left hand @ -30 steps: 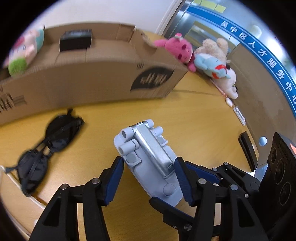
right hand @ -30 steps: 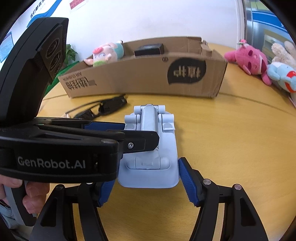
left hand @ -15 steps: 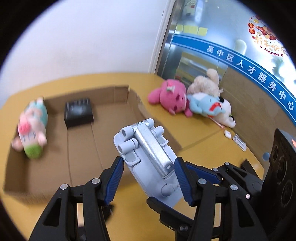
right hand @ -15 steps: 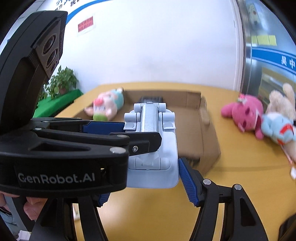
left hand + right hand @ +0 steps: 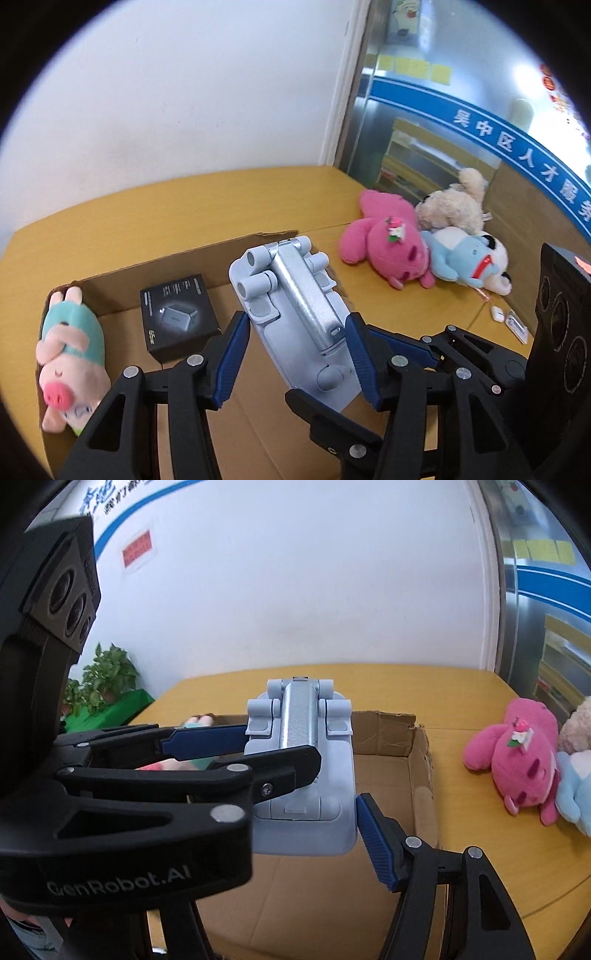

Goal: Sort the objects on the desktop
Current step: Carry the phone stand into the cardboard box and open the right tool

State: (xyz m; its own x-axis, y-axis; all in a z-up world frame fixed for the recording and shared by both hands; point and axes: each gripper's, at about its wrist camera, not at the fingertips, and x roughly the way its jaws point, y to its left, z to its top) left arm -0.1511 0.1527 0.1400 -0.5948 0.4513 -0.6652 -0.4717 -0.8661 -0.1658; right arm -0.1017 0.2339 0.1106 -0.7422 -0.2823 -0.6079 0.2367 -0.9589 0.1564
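Observation:
A pale grey-blue folding stand (image 5: 295, 314) hangs in the air over the open cardboard box (image 5: 184, 258), held from two sides. My left gripper (image 5: 297, 332) has its blue pads against the stand's long edges, and its jaws are closing on it. In the right wrist view my right gripper (image 5: 306, 812) grips the stand (image 5: 306, 827) at its near end. One of its blue pads (image 5: 373, 842) presses the right corner; its other finger is hidden behind the left gripper, which crosses in from the left.
Inside the box lie a pig plush (image 5: 70, 354) and a small black carton (image 5: 177, 317). Pink (image 5: 388, 240), cream (image 5: 454, 203) and blue (image 5: 461, 258) plush toys sit on the yellow table (image 5: 221, 199) to the right. A potted plant (image 5: 107, 675) stands far left.
Both grippers have lifted the stand off the tabletop and carried it forward over the box. The sunglasses that lay in front of the box have dropped out of view.

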